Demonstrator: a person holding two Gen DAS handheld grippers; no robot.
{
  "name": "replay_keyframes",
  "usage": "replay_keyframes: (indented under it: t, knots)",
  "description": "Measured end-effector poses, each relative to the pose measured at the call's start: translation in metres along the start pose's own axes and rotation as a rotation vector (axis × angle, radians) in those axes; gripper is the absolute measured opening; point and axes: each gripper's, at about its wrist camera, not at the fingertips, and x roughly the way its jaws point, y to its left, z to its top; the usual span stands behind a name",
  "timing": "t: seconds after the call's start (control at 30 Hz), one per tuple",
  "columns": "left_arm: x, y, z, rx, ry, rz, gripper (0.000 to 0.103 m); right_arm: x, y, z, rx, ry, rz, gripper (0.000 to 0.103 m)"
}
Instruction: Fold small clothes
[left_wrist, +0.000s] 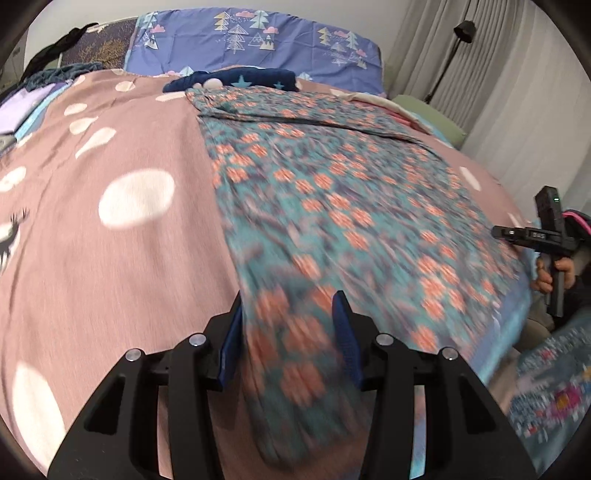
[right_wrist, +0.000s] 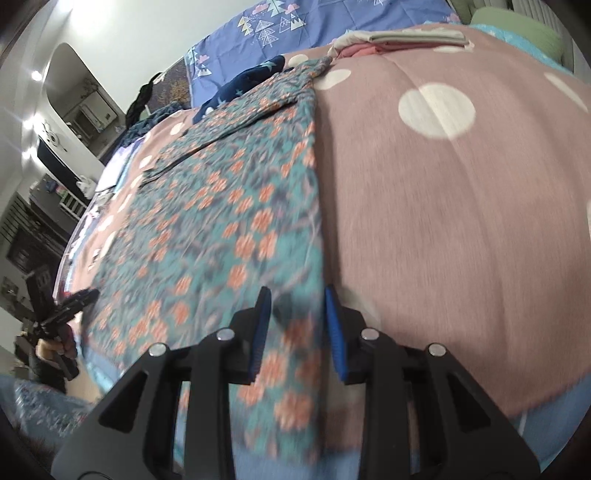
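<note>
A teal garment with orange flowers (left_wrist: 332, 192) lies spread flat on the pink spotted bed cover (left_wrist: 129, 221). It also shows in the right wrist view (right_wrist: 229, 206). My left gripper (left_wrist: 291, 306) is open, its blue pads astride the garment's near left corner, just above the cloth. My right gripper (right_wrist: 297, 299) is open over the garment's near right edge, pads apart with cloth between them. Each gripper appears at the edge of the other's view, the right one (left_wrist: 546, 236) and the left one (right_wrist: 59, 310). The near cloth is blurred.
A dark blue starred cloth (left_wrist: 236, 79) lies at the garment's far end. Folded pale clothes (right_wrist: 399, 38) sit at the far right of the bed. A blue tree-print pillow (left_wrist: 258, 37) is at the head. A green cushion (right_wrist: 517, 26) and curtains stand to the right.
</note>
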Motion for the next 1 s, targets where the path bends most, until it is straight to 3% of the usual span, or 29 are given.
replay_keyframes:
  t: [0.2, 0.37, 0.57, 0.83, 1.0]
  knots:
    - [-0.016, -0.017, -0.024, 0.008, 0.021, -0.055, 0.047, -0.018, -0.003, -0.023, 0.010, 0.036, 0.079, 0.034]
    - [0.004, -0.012, -0.007, 0.005, 0.035, -0.091, 0.047, -0.006, -0.005, -0.012, 0.030, 0.032, 0.143, 0.045]
    - [-0.006, -0.022, -0.015, 0.052, 0.063, -0.035, 0.047, -0.012, -0.005, -0.017, 0.017, 0.041, 0.153, 0.045]
    - [0.009, -0.013, -0.005, -0.020, 0.015, -0.117, 0.047, 0.001, -0.003, -0.007, 0.010, 0.000, 0.182, 0.045]
    - [0.013, -0.019, -0.001, -0.009, 0.017, -0.105, 0.047, 0.005, -0.003, -0.001, 0.026, 0.012, 0.202, 0.045]
